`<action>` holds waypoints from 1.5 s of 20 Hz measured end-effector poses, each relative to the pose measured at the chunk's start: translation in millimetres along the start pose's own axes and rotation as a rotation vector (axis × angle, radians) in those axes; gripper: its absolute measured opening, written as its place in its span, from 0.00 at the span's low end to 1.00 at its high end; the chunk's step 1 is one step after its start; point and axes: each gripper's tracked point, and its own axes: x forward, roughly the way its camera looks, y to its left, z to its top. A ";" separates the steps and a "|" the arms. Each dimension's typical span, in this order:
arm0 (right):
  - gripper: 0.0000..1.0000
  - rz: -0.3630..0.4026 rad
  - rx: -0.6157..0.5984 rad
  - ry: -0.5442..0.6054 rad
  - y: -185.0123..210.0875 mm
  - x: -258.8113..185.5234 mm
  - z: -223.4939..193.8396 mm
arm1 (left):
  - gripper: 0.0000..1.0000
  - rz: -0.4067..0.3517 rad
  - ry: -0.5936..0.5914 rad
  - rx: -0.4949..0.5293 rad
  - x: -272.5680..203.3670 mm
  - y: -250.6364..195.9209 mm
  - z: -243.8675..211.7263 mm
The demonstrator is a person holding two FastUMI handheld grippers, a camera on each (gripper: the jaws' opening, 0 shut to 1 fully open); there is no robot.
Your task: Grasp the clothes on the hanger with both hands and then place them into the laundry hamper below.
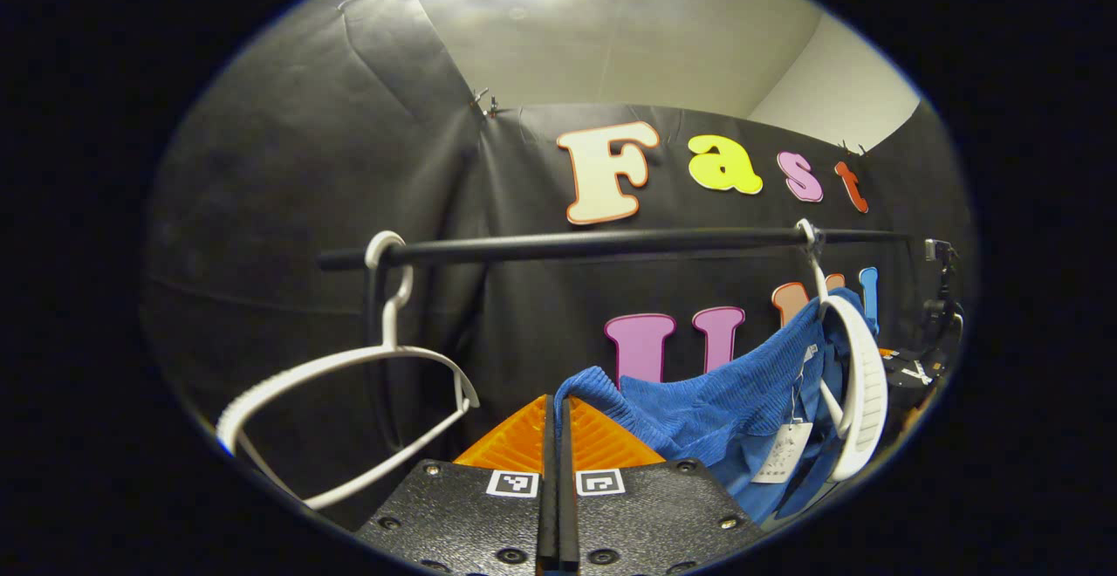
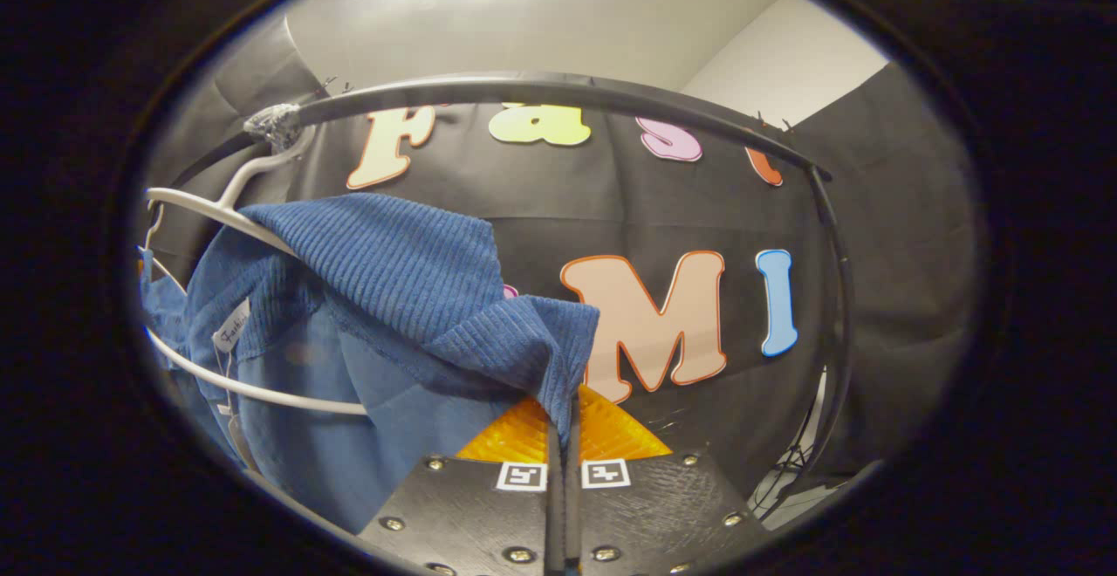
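Since both grippers are closed on cloth at lower centre of their views, the left gripper (image 1: pixel 558 419) and right gripper (image 2: pixel 565 414) each pinching an edge of the blue ribbed garment (image 2: pixel 393 279), we judge it soft, light, draping; beyond, it hangs on a smooth white hanger (image 1: pixel 860 384) under the black rail (image 1: pixel 611 244).

The black rail (image 1: pixel 611 244) bars the way overhead; an empty white hanger (image 1: pixel 349 384) hangs at its left end; the blue garment (image 1: pixel 724 401) on its hanger (image 1: pixel 860 384) crowds the right; between them lies open room.
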 end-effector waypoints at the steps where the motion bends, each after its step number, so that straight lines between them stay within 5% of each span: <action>1: 0.00 -0.020 0.006 0.008 -7.4 5.6 -2.8 | 0.01 -0.020 0.015 -0.014 3.6 -6.7 -6.4; 8: 0.00 -0.099 0.020 0.011 -27.6 33.1 -15.3 | 0.01 -0.058 0.053 -0.035 20.7 -23.0 -42.9; 18: 0.01 -0.117 0.087 0.192 -29.7 45.2 -122.3 | 0.01 -0.090 0.123 -0.140 23.3 -33.3 -108.7; 26: 0.00 -0.084 0.176 0.317 -20.7 -58.3 -205.7 | 0.01 -0.036 0.205 -0.137 -8.3 -31.0 -184.1; 30: 0.01 -0.083 0.187 0.327 -24.9 -108.8 -211.6 | 0.01 -0.015 0.198 -0.137 -32.8 -25.1 -193.9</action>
